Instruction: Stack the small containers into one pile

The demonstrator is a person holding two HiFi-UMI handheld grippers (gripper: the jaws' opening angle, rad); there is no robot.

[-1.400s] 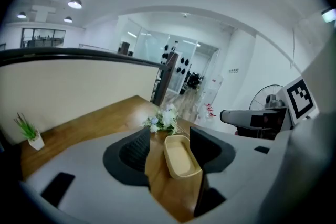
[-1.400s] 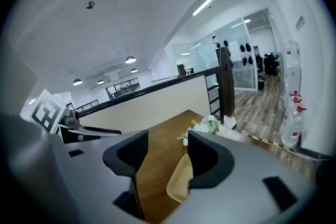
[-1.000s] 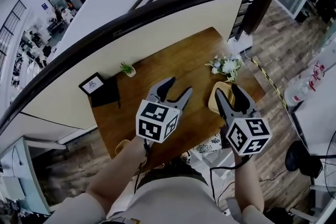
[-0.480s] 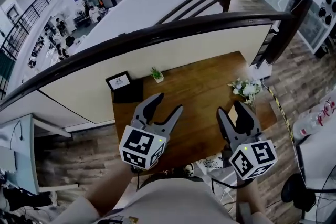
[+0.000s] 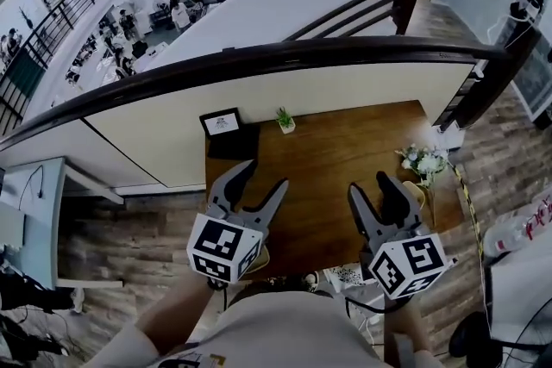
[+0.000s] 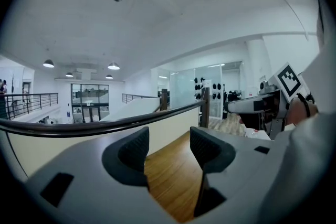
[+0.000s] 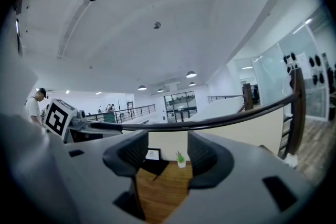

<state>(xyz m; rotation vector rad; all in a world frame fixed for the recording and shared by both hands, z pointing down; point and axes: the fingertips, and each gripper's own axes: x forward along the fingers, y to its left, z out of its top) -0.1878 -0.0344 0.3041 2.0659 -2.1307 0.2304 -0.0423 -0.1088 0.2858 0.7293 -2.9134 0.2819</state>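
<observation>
Head view: both grippers were over the near edge of the wooden table [image 5: 328, 151], well apart from each other.
Left gripper [image 5: 263, 177]: its jaws were wide apart, with nothing between them; only bare table showed in the gap in the left gripper view.
Right gripper [image 5: 371, 184]: its jaws were also apart and empty.
Yellow container [image 5: 421, 196]: it lay on the table's right part, just beside the right gripper and partly hidden by it, near the white flowers [image 5: 423, 159].
Far side of table: a small potted plant [image 5: 284, 120] stood beside a framed card [image 5: 221, 123], under the dark handrail [image 5: 259, 60].
</observation>
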